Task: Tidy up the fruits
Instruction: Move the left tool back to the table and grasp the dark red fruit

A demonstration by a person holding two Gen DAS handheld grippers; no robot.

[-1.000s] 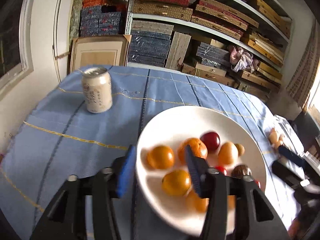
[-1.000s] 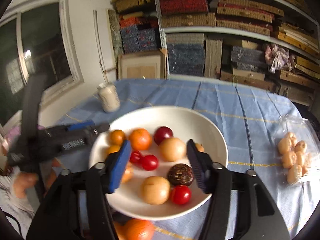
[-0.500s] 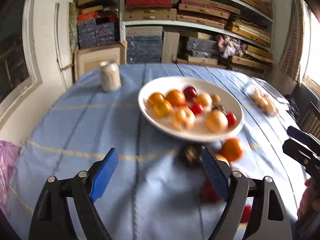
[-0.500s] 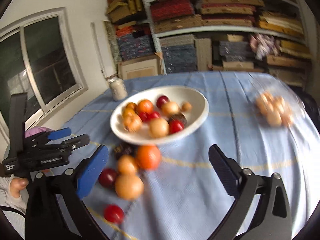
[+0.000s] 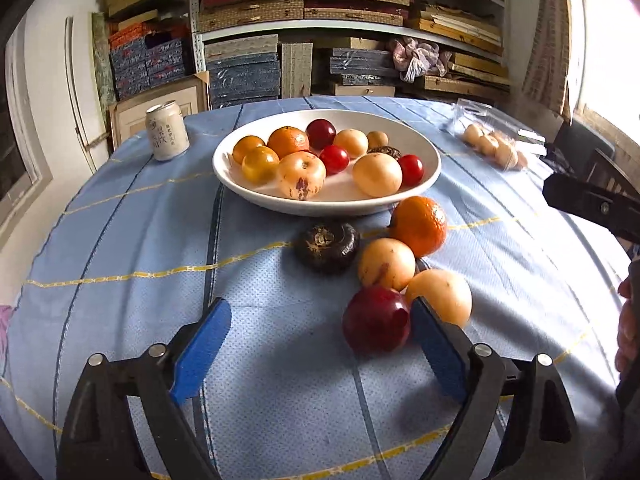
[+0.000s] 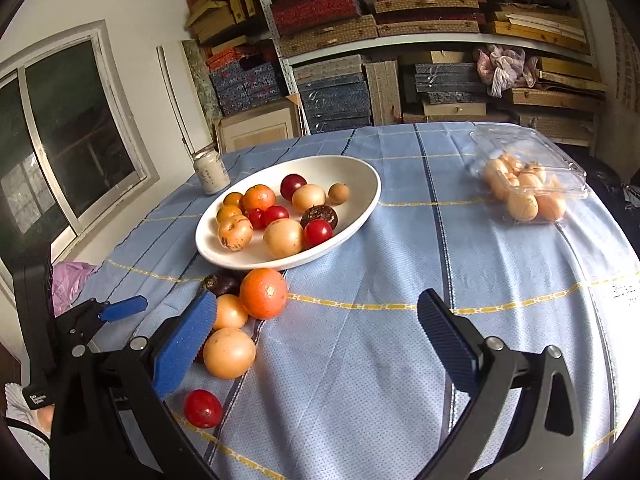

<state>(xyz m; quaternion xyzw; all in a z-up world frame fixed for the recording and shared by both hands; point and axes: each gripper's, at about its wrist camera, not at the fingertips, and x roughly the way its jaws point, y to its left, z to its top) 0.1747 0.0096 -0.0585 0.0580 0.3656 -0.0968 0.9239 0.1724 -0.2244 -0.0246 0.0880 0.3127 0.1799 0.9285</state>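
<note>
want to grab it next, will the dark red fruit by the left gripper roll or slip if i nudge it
The dark red fruit is round and lies loose on the flat tablecloth, so it will probably roll. Its skin looks smooth and glossy, so it may slip between the pads. It lies against a pale yellow fruit, so a nudge could shift that too.

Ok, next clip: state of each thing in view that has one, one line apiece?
left tool: open, empty; jaws have just been opening.
right tool: open, empty; jaws just opened wide.
white bowl: upright, holds fruit.
can: upright on the cloth.
clear plastic box: lid open, pale fruit inside.
orange: loose on the cloth, outside the bowl.
dark red fruit: loose, beside the left tool's right finger.
</note>
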